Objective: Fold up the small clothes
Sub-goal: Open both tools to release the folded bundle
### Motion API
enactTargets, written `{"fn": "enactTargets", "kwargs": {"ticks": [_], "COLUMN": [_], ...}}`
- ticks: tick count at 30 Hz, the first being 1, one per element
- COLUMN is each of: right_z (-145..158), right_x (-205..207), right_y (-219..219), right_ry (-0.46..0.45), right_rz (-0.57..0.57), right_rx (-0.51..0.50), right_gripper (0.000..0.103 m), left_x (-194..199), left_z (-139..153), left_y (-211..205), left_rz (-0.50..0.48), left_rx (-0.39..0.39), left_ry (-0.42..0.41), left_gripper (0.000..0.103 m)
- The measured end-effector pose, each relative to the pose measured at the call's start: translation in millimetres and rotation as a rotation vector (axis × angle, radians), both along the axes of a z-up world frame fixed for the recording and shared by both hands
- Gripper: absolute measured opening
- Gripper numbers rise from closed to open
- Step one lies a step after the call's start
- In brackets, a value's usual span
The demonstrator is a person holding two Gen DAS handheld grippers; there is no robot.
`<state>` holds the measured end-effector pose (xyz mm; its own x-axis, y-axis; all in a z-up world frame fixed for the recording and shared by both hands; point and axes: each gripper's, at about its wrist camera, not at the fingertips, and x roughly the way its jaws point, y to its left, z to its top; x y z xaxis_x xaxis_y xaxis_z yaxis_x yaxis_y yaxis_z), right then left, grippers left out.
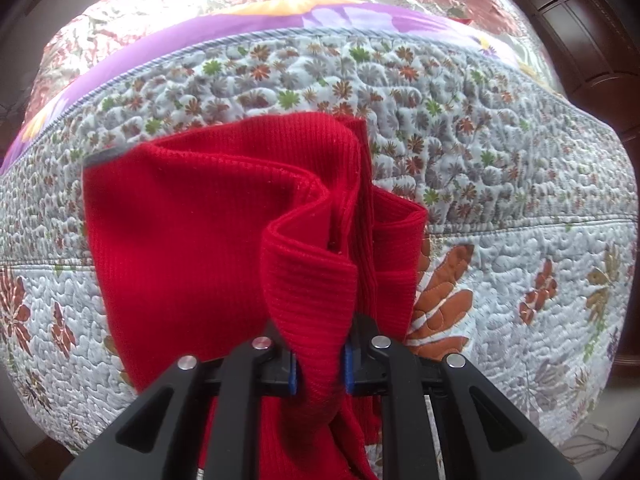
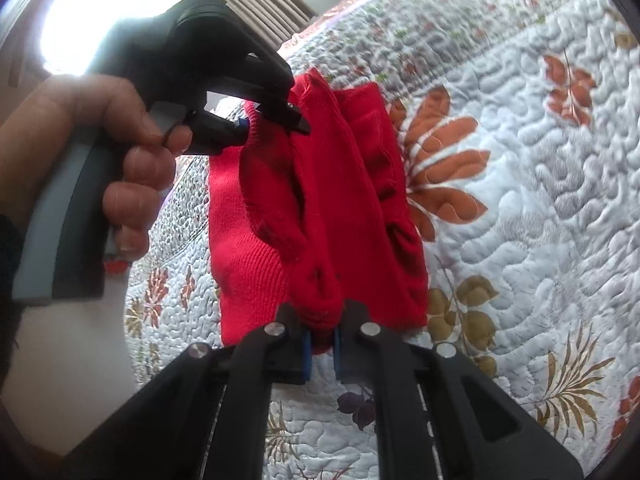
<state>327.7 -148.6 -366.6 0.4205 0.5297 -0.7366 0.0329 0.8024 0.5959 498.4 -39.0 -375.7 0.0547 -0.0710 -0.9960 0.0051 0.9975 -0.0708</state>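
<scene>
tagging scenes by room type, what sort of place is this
Most likely a bedroom at home. The red knit garment lies on a quilted floral bedspread, with a purple sheet beyond it, dark wooden furniture alongside, and a bright window.

No writing, label, brand mark or number can be read in either wrist view. The quilt (image 1: 500,168) on the bed carries only printed flowers and leaves, and the red knit garment (image 1: 208,220) shows no tag or lettering.

Floral quilted bedspread (image 1: 500,184) (purple sheet (image 1: 168,46) beyond), dark wooden furniture (image 1: 592,32), bright window (image 2: 108,12) behind.
</scene>
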Motion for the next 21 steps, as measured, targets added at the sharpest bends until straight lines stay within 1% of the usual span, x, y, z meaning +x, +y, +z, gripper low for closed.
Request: {"fn": "enactTargets", "kwargs": {"ticks": [2, 5, 7, 9, 10, 11, 12, 13, 14, 16, 17, 18, 21], "right_z": [-10, -22, -28, -33, -36, -40, -43, -48, -50, -52, -50, -46, -31], "right_x": [2, 3, 5, 6, 7, 8, 9, 9, 9, 8, 7, 6, 15], "right_y": [-6, -13, -17, -19, -19, -20, -21, -24, -27, -35, -41, -48, -65], "right_ry": [0.028, 0.051, 0.058, 0.067, 0.073, 0.083, 0.094, 0.106, 0.115, 0.127, 0.131, 0.126, 0.100], "right_rz": [-0.007, -0.010, -0.001, 0.012, 0.017, 0.022, 0.027, 0.030, 0.028, 0.024, 0.022, 0.020, 0.026], "right_rx": [0.042, 0.070, 0.074, 0.082, 0.090, 0.099, 0.106, 0.116, 0.122, 0.139, 0.144, 0.149, 0.210], "right_gripper": [0.006, 0.006, 0.006, 0.006, 0.006, 0.006, 0.011, 0.015, 0.022, 0.024, 0.033, 0.037, 0.037], "left_x": [0, -1, -1, -2, -2, -4, -4, -3, -2, -1, -1, -1, -9], "left_z": [-4, -12, -16, -20, -20, -21, -19, -14, -9, 6, 14, 22, 41], "left_y": [-4, -11, -14, -17, -19, -21, -23, -23, -21, -10, -4, 4, 29], "left_rz": [0.007, 0.015, 0.021, 0.016, 0.011, 0.008, 0.005, 0.004, 0.006, 0.013, 0.012, 0.001, 0.003], "left_rx": [0.022, 0.045, 0.052, 0.043, 0.033, 0.022, 0.006, -0.010, -0.026, -0.083, -0.098, -0.146, -0.195], "left_ry": [-0.006, -0.014, -0.025, -0.035, -0.040, -0.042, -0.049, -0.062, -0.073, -0.111, -0.132, -0.185, -0.228], "left_gripper": [0.015, 0.016, 0.020, 0.031, 0.035, 0.044, 0.052, 0.056, 0.062, 0.066, 0.069, 0.070, 0.073]}}
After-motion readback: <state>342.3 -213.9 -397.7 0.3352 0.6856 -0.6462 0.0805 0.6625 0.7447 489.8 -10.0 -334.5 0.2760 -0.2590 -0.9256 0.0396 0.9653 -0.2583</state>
